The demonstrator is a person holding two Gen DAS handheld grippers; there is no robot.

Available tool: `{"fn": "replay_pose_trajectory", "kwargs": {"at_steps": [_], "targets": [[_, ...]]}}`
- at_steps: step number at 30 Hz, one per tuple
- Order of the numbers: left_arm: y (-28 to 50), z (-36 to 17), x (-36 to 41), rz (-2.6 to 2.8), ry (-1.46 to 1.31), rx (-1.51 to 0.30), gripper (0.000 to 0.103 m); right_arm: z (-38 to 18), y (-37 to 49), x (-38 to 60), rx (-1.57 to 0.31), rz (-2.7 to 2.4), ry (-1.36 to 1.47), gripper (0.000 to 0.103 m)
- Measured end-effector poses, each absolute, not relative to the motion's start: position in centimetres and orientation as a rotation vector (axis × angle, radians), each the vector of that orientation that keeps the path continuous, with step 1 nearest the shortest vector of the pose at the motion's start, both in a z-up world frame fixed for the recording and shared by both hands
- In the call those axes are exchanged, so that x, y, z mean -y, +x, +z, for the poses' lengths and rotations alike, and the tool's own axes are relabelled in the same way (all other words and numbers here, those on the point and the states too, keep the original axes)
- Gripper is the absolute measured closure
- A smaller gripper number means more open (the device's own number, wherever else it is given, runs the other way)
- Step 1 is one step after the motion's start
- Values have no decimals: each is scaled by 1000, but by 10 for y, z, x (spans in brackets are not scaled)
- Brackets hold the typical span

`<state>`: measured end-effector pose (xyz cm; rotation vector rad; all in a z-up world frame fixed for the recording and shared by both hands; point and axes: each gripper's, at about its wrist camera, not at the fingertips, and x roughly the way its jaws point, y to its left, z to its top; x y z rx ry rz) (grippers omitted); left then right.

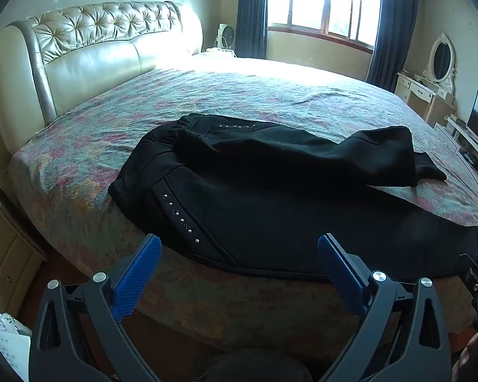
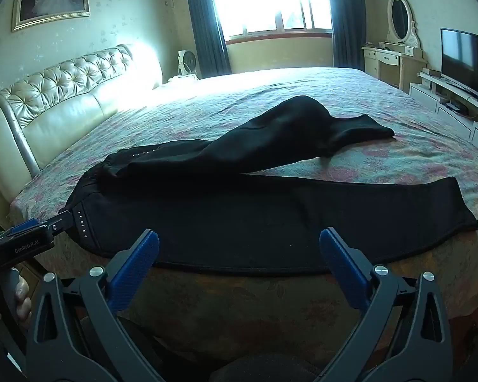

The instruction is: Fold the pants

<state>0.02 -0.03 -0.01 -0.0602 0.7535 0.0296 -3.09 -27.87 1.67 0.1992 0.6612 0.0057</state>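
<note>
Left claw [image 1: 239,270] spread wide, empty, poised above the near bed edge. Right claw [image 2: 239,264] likewise wide open, touching nothing. Beyond them, one pair of black pants [image 1: 255,197] on the bed [image 1: 79,146], one leg flat, the other rumpled.

The pants [image 1: 271,197] are black cloth, matt and soft, with a line of small shiny metal studs [image 1: 180,218] by the pocket. They lie on a bedspread [image 1: 239,95] of faded floral cloth, finely textured and wrinkled. The headboard [image 1: 89,54] looks like cream leather, tufted above and glossy below. Each gripper has dark matt plastic arms, ribbed blue pads [image 2: 135,269] and bright metal pins [image 2: 380,269]. The television [image 2: 465,60] screen is glossy.
</note>
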Motion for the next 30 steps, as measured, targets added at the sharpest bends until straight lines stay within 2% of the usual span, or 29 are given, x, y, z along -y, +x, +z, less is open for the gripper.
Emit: {"fn": "replay_pose_trajectory", "kwargs": {"at_steps": [30], "targets": [[-3, -4, 10, -3, -22, -764, 5, 14, -33, 282, -672, 4, 230, 2]]}}
